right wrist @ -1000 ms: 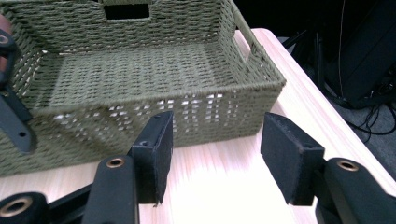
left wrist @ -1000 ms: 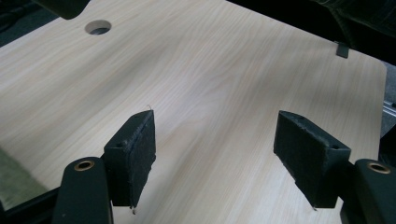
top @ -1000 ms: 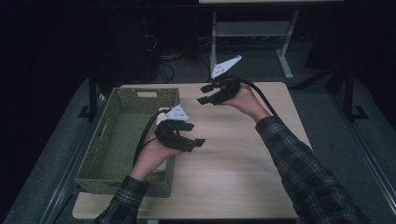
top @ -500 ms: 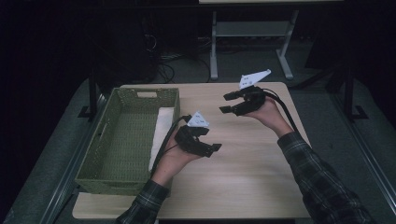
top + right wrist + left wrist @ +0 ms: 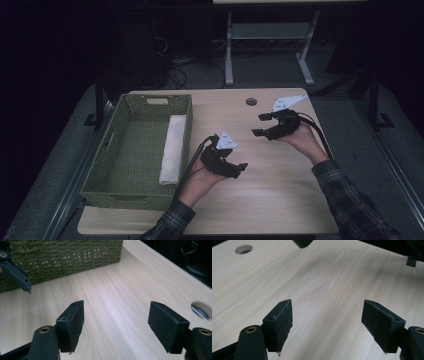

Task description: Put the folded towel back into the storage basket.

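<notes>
Left gripper [image 5: 239,170]: nearest the table's front edge, just right of the basket; jaws wide and just opened further, nothing between the pads [image 5: 283,322], bare wood beneath.
Right gripper [image 5: 261,125]: farther back and to the right, near the cable hole [image 5: 251,102]; jaws also wide, just opened further, empty; pointed toward the left gripper and basket.
Rolled towel [image 5: 173,149]: white, lying lengthwise inside the basket against its right wall, well apart from both grippers.
Basket [image 5: 134,196]: green woven, on the table's left half, long side running front to back; handle slot in the far wall.
Table [image 5: 280,200]: pale wood, bare around both grippers.
Risk, tipping: right basket wall stands between the grippers and the towel; a low sideways reach would likely catch the rim and shove or tilt the basket.
Risk, unrolling: a pinch on the outer layer alone would probably let the roll sag open on lifting.
Risk, collision: the two grippers face each other at close range; jaws could clash if both head for the towel at once.
Hard to make out: towel's near end partly hidden behind the basket's front wall; fold or seam of the roll too dim to tell.
Cut off: both sleeves by the frame's lower edge; room beyond the table dark.
</notes>
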Demonstrator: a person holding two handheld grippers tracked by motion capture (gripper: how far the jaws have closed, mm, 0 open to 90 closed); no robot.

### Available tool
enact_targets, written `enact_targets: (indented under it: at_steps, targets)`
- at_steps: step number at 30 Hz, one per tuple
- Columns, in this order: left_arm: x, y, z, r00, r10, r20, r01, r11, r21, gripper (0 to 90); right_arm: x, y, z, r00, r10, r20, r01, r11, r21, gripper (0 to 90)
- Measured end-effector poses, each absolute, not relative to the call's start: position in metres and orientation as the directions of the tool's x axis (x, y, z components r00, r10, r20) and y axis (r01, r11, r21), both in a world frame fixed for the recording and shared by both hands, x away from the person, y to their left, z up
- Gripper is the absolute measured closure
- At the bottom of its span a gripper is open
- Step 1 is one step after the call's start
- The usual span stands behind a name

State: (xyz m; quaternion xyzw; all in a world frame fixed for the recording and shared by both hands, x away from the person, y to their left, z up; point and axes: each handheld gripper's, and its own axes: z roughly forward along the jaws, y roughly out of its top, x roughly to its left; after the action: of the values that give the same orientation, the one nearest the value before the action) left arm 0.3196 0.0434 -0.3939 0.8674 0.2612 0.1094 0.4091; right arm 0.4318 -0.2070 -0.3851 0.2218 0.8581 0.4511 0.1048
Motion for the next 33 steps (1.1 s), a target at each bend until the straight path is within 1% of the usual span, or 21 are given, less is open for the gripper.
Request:
enact_targets:
  at_steps: [2, 5, 8, 14, 18, 22, 23, 26, 28, 31, 33]
  targets:
    - [0.319, 0.041, -0.401, 0.835, 0.550, -0.035, 0.376, -0.523, 0.765, 21.6, 0.427, -0.213, -0.392, -0.871, 0.490, 0.023, 0.296, 0.487, 0.822, 27.1]
    - [0.317, 0.039, -0.411, 0.834, 0.550, -0.053, 0.393, -0.523, 0.756, 20.5, 0.421, -0.220, -0.403, -0.863, 0.505, 0.023, 0.309, 0.492, 0.814, 26.1]
    - [0.315, 0.037, -0.422, 0.836, 0.547, -0.044, 0.393, -0.542, 0.743, 17.5, 0.414, -0.228, -0.414, -0.854, 0.520, 0.030, 0.324, 0.486, 0.812, 26.1]
    - [0.314, 0.036, -0.441, 0.837, 0.547, -0.023, 0.391, -0.568, 0.724, 14.5, 0.396, -0.239, -0.432, -0.837, 0.547, 0.029, 0.351, 0.496, 0.794, 25.1]
    - [0.315, 0.037, -0.450, 0.835, 0.550, 0.020, 0.385, -0.609, 0.694, 14.1, 0.384, -0.248, -0.440, -0.824, 0.564, 0.056, 0.379, 0.475, 0.794, 23.6]
    - [0.317, 0.040, -0.455, 0.825, 0.565, 0.018, 0.403, -0.610, 0.682, 13.7, 0.375, -0.257, -0.451, -0.807, 0.585, 0.086, 0.424, 0.471, 0.774, 22.3]
    - [0.317, 0.040, -0.456, 0.822, 0.568, 0.020, 0.404, -0.609, 0.683, 13.7, 0.373, -0.259, -0.455, -0.803, 0.588, 0.092, 0.434, 0.473, 0.767, 20.8]
    - [0.318, 0.041, -0.460, 0.818, 0.573, 0.040, 0.402, -0.621, 0.673, 13.6, 0.366, -0.262, -0.461, -0.789, 0.609, 0.079, 0.454, 0.492, 0.743, 19.8]
    - [0.319, 0.042, -0.464, 0.816, 0.577, 0.032, 0.414, -0.622, 0.665, 13.5, 0.362, -0.265, -0.464, -0.776, 0.627, 0.060, 0.460, 0.499, 0.735, 19.4]
    - [0.319, 0.041, -0.468, 0.813, 0.581, 0.039, 0.417, -0.628, 0.657, 13.2, 0.359, -0.270, -0.470, -0.763, 0.643, 0.064, 0.480, 0.496, 0.724, 16.0]
    - [0.318, 0.039, -0.470, 0.816, 0.577, 0.038, 0.416, -0.630, 0.656, 13.0, 0.357, -0.271, -0.473, -0.744, 0.666, 0.048, 0.493, 0.499, 0.713, 14.9]
